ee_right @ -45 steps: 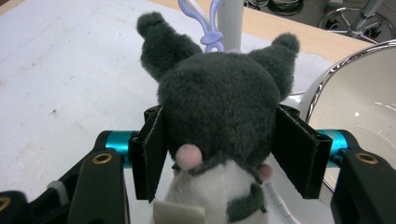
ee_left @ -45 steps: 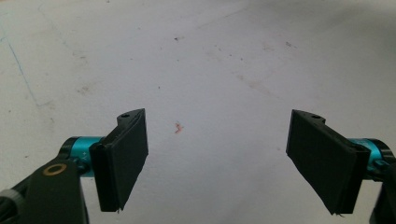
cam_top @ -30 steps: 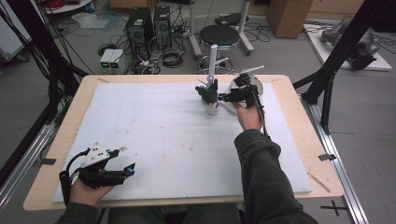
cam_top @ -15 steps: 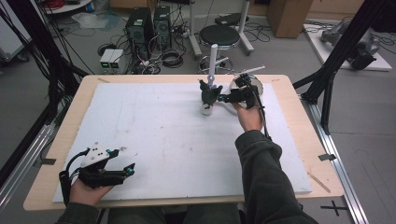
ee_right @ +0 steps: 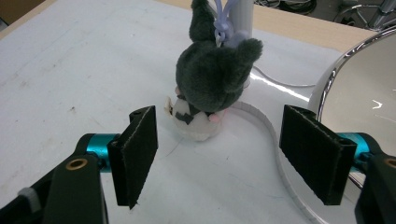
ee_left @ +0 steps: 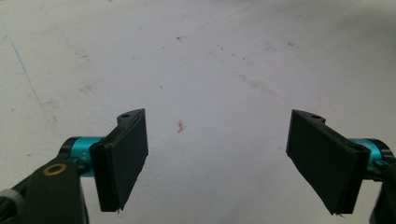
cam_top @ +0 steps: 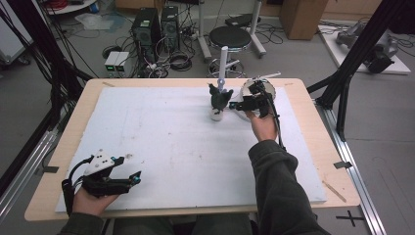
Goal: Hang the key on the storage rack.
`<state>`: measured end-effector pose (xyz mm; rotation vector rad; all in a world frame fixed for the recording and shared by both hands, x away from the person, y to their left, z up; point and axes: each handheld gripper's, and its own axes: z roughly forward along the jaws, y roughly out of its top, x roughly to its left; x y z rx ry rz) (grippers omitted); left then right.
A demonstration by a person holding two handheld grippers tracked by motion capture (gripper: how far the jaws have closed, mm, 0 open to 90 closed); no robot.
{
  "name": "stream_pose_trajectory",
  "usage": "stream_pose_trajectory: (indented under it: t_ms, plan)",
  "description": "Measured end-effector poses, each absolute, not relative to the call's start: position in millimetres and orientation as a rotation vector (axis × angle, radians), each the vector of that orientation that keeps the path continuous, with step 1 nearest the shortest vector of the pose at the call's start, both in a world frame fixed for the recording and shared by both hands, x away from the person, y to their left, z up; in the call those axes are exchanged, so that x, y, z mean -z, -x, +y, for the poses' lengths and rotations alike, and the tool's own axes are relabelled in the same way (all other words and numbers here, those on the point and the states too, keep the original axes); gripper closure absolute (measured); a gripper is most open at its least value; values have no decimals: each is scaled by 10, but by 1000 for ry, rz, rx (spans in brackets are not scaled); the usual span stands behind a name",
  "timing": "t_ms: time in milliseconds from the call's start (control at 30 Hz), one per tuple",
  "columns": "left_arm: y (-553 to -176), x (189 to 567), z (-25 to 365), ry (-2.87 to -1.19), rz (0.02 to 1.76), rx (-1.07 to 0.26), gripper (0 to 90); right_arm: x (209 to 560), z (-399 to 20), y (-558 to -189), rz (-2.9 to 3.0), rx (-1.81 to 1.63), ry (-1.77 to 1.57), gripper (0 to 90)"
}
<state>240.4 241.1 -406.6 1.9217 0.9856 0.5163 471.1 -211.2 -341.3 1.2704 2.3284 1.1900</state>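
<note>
The right gripper (ee_right: 217, 154) has just been opening its jaws, releasing the plush toy (ee_right: 212, 79) hung on the white stand (cam_top: 223, 61), which suggests placement is done, while the left gripper (cam_top: 128, 178) rests open.

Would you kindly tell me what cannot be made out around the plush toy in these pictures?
- Plush toy: its face is turned away in the right gripper view; too small in the high view.
- White post: its top is cut off by the right gripper view's upper edge.
- Metal bowl: cut by the right edge, contents unclear.
</note>
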Motion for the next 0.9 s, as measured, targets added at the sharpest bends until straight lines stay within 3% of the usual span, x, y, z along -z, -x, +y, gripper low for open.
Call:
stream_pose_trajectory:
  t_ms: [900]
  plan:
    - [-2411,4072,2422,-1928,988,-515,211,3452,-2046,-4576,2353,-1237,-1223,225]
